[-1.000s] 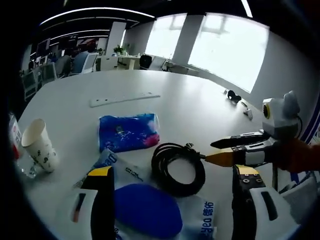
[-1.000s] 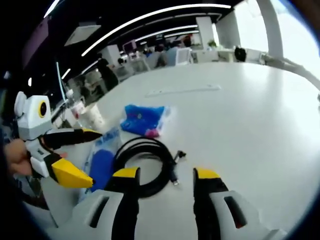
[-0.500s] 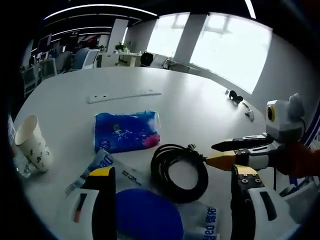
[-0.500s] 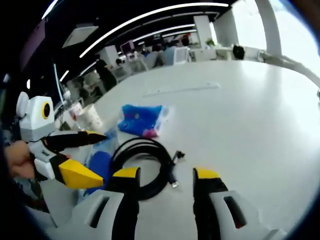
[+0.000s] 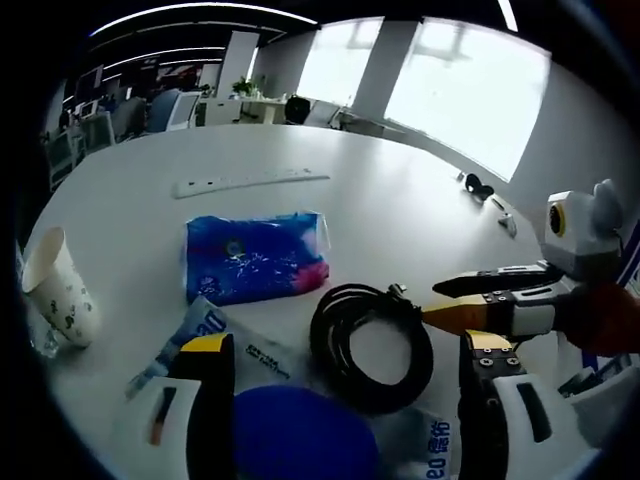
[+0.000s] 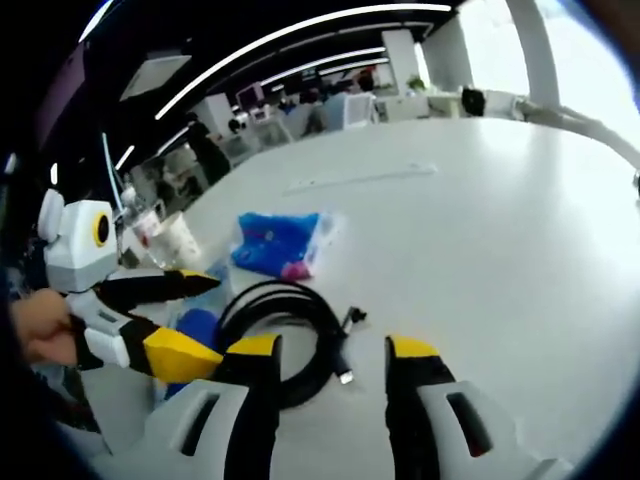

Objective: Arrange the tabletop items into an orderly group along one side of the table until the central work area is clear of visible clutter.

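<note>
Coiled black cable (image 5: 370, 345) on white table (image 5: 130, 215), centre of clutter. At 10 o'clock from it, blue tissue pack (image 5: 255, 257); farther at 9, paper cup (image 5: 57, 290); at 12, white power strip (image 5: 250, 183). Left gripper (image 5: 340, 400) and right gripper (image 6: 325, 385): jaws apart, empty.

Past the far edge of the white table (image 5: 380, 190) I've got a regular open-plan office: desks and office chairs (image 5: 180, 108) well behind it, with a potted plant (image 5: 243, 88) on one desk. Off to one side of the table are big bright windows (image 5: 465, 95). Long ceiling light strips (image 6: 300, 25) run overhead, above the table.
</note>
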`<state>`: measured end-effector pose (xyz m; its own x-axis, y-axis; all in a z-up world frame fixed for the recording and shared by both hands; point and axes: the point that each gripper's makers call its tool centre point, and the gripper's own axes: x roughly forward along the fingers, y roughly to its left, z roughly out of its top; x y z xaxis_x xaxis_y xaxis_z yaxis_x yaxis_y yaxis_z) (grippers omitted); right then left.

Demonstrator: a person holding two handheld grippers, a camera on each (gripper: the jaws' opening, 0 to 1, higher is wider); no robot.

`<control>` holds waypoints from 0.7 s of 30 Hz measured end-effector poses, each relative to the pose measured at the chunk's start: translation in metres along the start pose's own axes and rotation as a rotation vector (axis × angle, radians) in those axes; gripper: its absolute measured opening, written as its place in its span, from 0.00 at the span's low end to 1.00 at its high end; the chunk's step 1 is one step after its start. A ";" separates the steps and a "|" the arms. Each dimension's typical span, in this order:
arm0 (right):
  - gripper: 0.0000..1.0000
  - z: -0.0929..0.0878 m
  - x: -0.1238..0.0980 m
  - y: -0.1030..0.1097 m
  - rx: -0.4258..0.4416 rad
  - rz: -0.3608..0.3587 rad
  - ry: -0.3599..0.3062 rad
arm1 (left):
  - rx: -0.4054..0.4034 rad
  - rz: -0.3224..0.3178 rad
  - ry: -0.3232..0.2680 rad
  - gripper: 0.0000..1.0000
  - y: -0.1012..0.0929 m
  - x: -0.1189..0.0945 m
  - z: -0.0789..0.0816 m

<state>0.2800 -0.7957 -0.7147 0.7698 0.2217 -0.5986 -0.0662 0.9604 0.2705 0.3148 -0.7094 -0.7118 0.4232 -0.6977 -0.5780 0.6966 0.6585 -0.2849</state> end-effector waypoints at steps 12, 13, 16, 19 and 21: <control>0.37 -0.002 0.007 0.005 -0.012 0.000 0.021 | -0.005 0.032 0.015 0.91 0.009 0.008 -0.003; 0.37 0.000 0.008 0.005 -0.008 0.000 0.016 | -0.005 0.032 0.012 0.91 0.009 0.008 -0.003; 0.37 -0.001 0.009 0.004 -0.012 -0.005 0.021 | -0.002 0.032 0.016 0.90 0.009 0.009 -0.003; 0.37 -0.001 0.010 0.004 -0.005 -0.005 0.022 | -0.009 0.037 0.009 0.89 0.010 0.009 -0.001; 0.36 -0.001 0.011 0.004 -0.006 -0.006 0.024 | -0.009 0.038 0.008 0.88 0.010 0.010 -0.001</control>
<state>0.2881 -0.7896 -0.7211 0.7550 0.2201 -0.6177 -0.0660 0.9627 0.2624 0.3255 -0.7090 -0.7212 0.4444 -0.6697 -0.5950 0.6748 0.6871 -0.2693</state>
